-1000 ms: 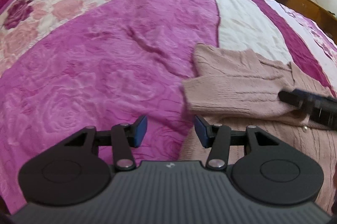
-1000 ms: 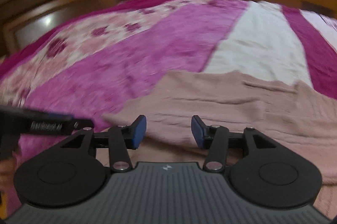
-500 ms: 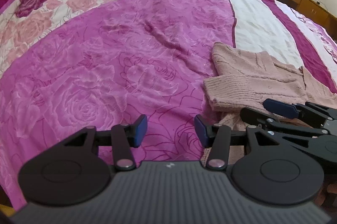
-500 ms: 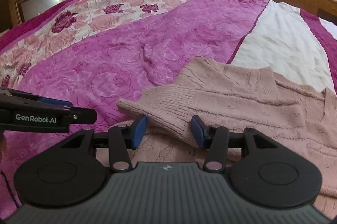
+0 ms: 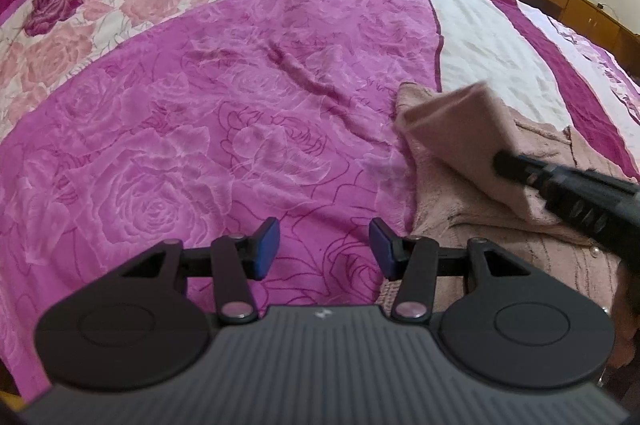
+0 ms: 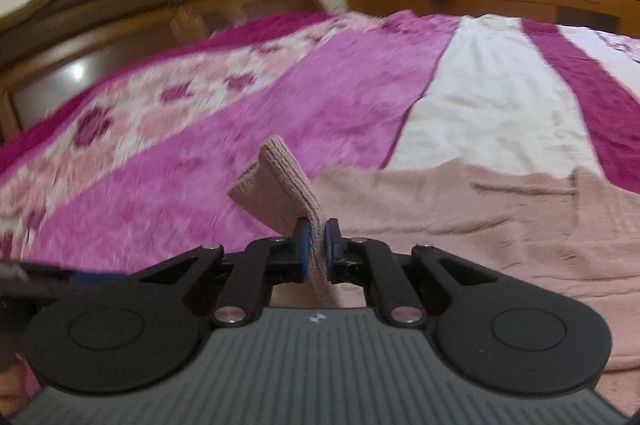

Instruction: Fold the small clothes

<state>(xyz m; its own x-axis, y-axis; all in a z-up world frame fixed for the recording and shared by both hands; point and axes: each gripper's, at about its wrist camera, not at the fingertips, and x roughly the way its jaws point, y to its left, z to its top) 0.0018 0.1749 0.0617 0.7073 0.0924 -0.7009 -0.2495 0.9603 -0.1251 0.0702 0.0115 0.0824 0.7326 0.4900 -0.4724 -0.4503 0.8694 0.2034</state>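
Jaws: right gripper (image 6: 316, 239) pinches sweater sleeve (image 6: 280, 191) | left gripper (image 5: 324, 239) spread, empty

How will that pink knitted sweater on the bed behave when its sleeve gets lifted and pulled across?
The sweater is probably floppy: the sleeve cuff pinched in the right claw bends over while the body lies flat. It looks light, rising on a small pinch. The fuzzy bedspread may drag on the knit, so it could bunch rather than slide.

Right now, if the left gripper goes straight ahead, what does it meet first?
Probably the magenta rose-patterned bedspread. The open left gripper points down at it, with the pink knitted sweater just beside its right fingertip.
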